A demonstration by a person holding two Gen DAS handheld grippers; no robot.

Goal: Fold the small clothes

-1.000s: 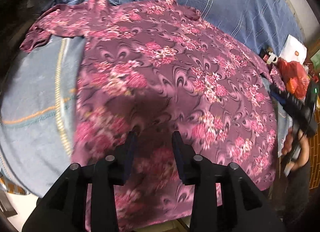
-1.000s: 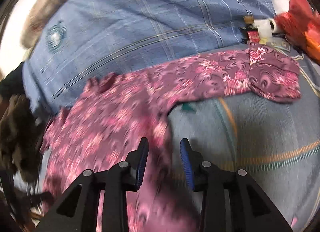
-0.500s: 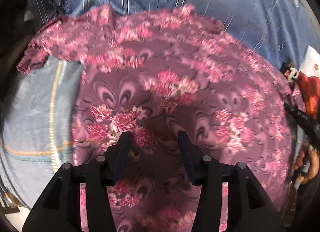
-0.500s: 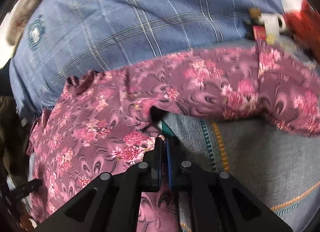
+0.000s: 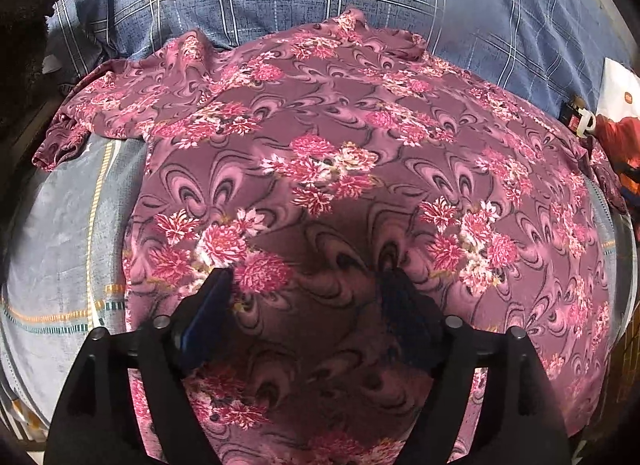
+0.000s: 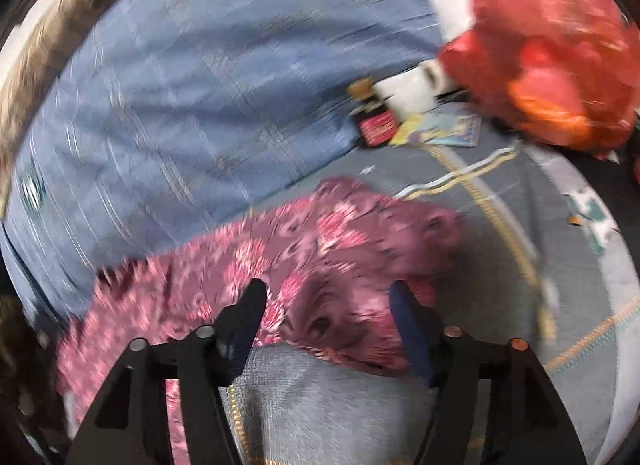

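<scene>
Maroon floral blouse (image 5: 340, 185) lies spread flat on the bed (image 5: 60, 233) for folding; left gripper (image 5: 306, 285) and right gripper (image 6: 328, 297) hover above it, both spread wide, empty.

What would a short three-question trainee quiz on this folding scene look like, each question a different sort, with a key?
1. True or false: the left hand-held gripper is shut on the floral top.
2. Multiple choice: in the right wrist view, what lies to the far right of the checked blue cover? A) a red bag B) a green bottle C) a stack of plates
3. Fill in: the right hand-held gripper is ____ above the top's sleeve.

Key
1. False; its jaws are spread, with the fabric lying flat between them.
2. A, the red bag.
3. Open.
</scene>
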